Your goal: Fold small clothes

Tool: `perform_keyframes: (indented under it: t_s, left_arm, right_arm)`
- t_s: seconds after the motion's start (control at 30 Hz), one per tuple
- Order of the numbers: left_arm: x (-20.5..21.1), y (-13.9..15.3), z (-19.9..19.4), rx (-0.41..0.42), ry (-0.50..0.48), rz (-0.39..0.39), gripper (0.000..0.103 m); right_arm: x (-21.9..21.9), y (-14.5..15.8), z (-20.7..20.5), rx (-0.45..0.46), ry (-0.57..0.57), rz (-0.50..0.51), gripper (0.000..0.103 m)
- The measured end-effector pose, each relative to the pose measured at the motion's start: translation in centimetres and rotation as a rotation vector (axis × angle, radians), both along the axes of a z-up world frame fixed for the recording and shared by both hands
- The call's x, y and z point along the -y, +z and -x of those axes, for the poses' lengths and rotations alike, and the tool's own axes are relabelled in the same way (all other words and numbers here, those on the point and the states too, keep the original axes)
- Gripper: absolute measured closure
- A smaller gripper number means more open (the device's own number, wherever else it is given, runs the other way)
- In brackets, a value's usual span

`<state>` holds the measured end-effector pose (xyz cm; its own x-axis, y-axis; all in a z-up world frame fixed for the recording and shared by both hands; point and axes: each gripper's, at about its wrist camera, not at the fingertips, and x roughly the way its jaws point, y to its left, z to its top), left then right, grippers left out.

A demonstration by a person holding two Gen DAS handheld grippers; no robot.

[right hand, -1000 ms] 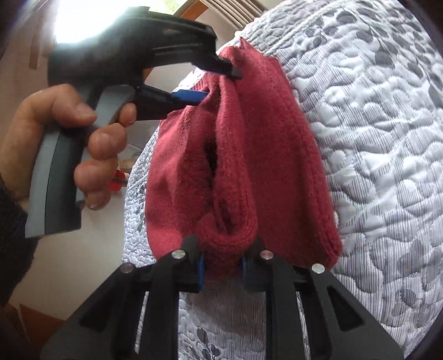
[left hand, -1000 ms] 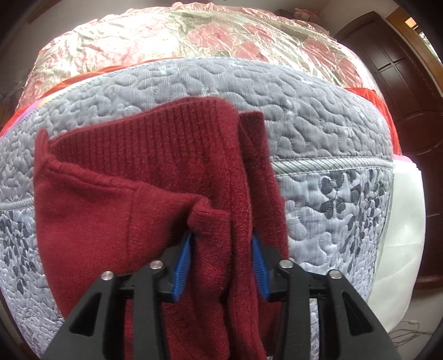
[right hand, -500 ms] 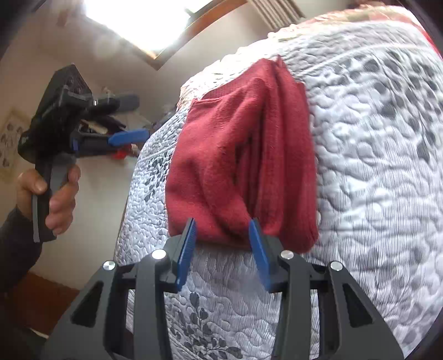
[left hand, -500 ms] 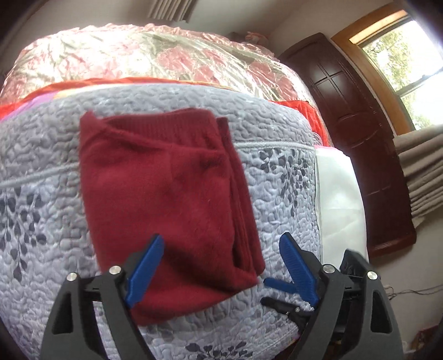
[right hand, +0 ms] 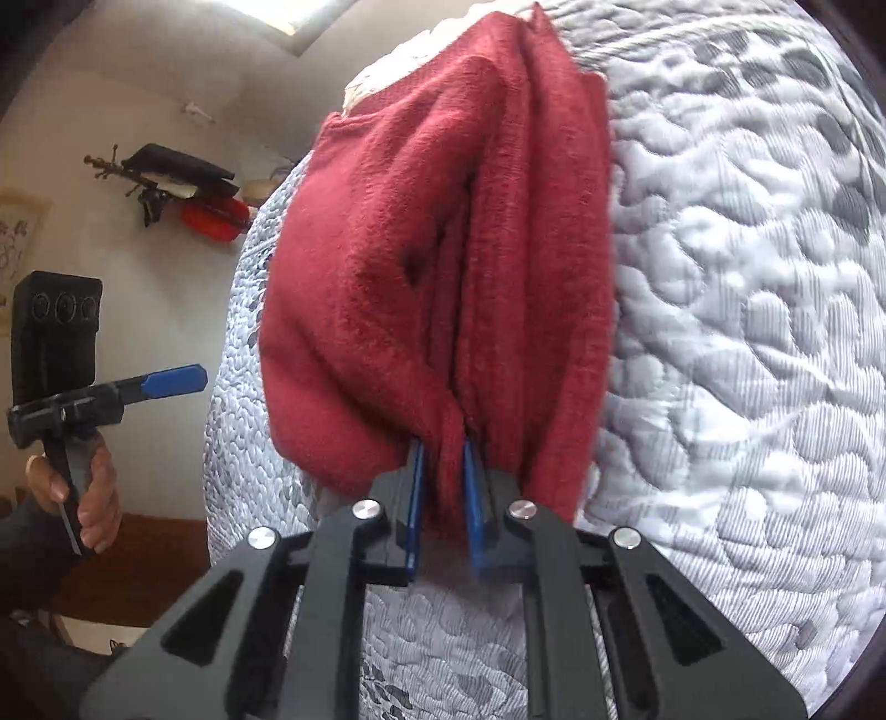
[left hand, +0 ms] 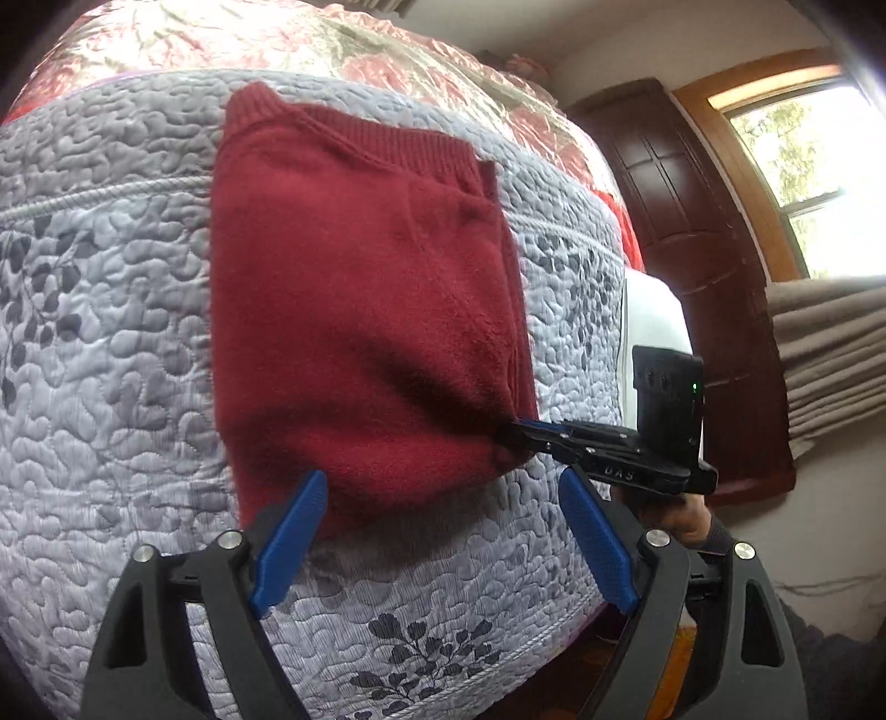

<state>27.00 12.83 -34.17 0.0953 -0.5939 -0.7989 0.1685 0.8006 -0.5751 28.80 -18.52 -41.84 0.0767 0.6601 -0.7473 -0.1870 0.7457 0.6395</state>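
Right hand-held gripper [right hand: 443,487] pinches red garment [left hand: 360,310]; left hand-held gripper [left hand: 443,537] gapes wide.

Deep red knit garment [left hand: 360,310] on a pale grey quilt [left hand: 105,399] (dark leaf prints scattered). Blue pads [left hand: 288,543], black gripper frames; pink floral bedspread [left hand: 310,39] behind.

dark red fuzzy knit garment [left hand: 360,310]: soft, ribbed hem | pale grey quilted cotton bedspread [left hand: 99,343]: matt, puckered stitching | pink floral satin quilt [left hand: 310,39]: glossy | dark brown wooden door [left hand: 703,243]: polished | left gripper [left hand: 443,548]: matt black plastic, textured blue pads, shiny metal screws
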Motion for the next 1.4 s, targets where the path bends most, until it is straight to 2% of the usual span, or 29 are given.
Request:
perform_keyframes:
  t_s: [0.07, 0.13, 0.2, 0.3, 0.33, 0.4, 0.47, 0.5, 0.53, 0.67, 0.77, 0.83, 0.87, 0.93, 0.97, 1.03, 1.1, 1.3, 1.4]
  left_arm:
    - [1.4, -1.3, -0.3, -0.019, -0.055, -0.028, 0.017]
    - [2.1, -2.7, -0.4, -0.056, -0.074, -0.059, 0.017]
    - [2.5, -3.2, -0.5, -0.063, -0.071, -0.049, 0.017]
    - [2.8, -3.4, -0.1, -0.056, -0.08, -0.035, 0.017]
    - [2.9, -3.5, 0.0, -0.058, -0.083, -0.038, 0.017]
    - [3.0, -3.7, 0.1, -0.063, -0.083, -0.037, 0.017]
    - [3.1, -4.0, 0.3, -0.069, -0.081, -0.038, 0.017]
    - [3.0, -4.0, 0.4, -0.069, -0.082, -0.038, 0.017]
    - [3.1, -4.0, 0.3, -0.068, -0.081, -0.037, 0.017]
    - [3.3, -3.1, 0.5, -0.056, -0.088, 0.0, 0.017]
    - [4.0, -3.3, 0.3, -0.062, -0.101, 0.01, 0.017]
    - [4.2, -3.9, 0.3, -0.076, -0.099, 0.006, 0.017]
    - [4.1, -4.1, 0.3, -0.085, -0.097, 0.009, 0.017]
    - [3.8, -4.4, 0.3, -0.099, -0.091, 0.004, 0.017]
    - [3.7, -4.5, 0.3, -0.104, -0.089, 0.01, 0.017]
    - [3.5, -4.7, 0.3, -0.108, -0.087, 0.01, 0.017]
    - [3.3, -4.6, 0.4, -0.114, -0.084, 0.009, 0.017]
    - [2.8, -3.8, 0.8, -0.105, -0.076, 0.024, 0.017]
    - [2.3, -4.0, 1.2, -0.117, -0.062, 0.029, 0.017]
  right_arm:
    - [0.3, 0.3, -0.2, -0.059, -0.007, -0.065, 0.081]
    - [1.4, 1.9, -1.3, -0.043, -0.048, -0.129, 0.075]
    - [2.4, 3.2, -3.0, -0.043, -0.123, -0.214, 0.067]
    - [2.7, 3.6, -6.3, -0.066, -0.208, -0.299, 0.058]
    - [2.3, 3.4, -7.3, -0.077, -0.216, -0.312, 0.054]
    - [1.4, 2.4, -9.1, -0.104, -0.23, -0.282, 0.053]
    - [0.3, 1.5, -10.4, -0.129, -0.22, -0.274, 0.057]
    - [-0.4, 1.3, -10.7, -0.125, -0.199, -0.269, 0.087]
    - [-1.0, 1.7, -11.0, -0.096, -0.179, -0.233, 0.095]
    - [-0.9, 3.7, -11.5, 0.006, -0.205, -0.196, 0.095]
    - [0.3, 1.9, -12.0, -0.041, -0.265, -0.134, 0.094]
    - [0.2, 0.4, -11.6, -0.106, -0.257, -0.188, 0.085]
    - [0.3, 0.8, -11.2, -0.094, -0.251, -0.201, 0.082]
    - [0.9, 1.8, -10.0, -0.07, -0.256, -0.209, 0.062]
    - [1.3, 2.2, -9.3, -0.07, -0.262, -0.218, 0.06]
    - [1.4, 2.5, -8.2, -0.078, -0.251, -0.221, 0.049]
    - [1.3, 2.1, -7.4, -0.095, -0.238, -0.198, 0.045]
    - [-0.4, 0.9, -6.3, -0.123, -0.188, -0.187, 0.044]
    - [-2.8, 1.1, -6.7, -0.121, -0.168, -0.178, 0.044]
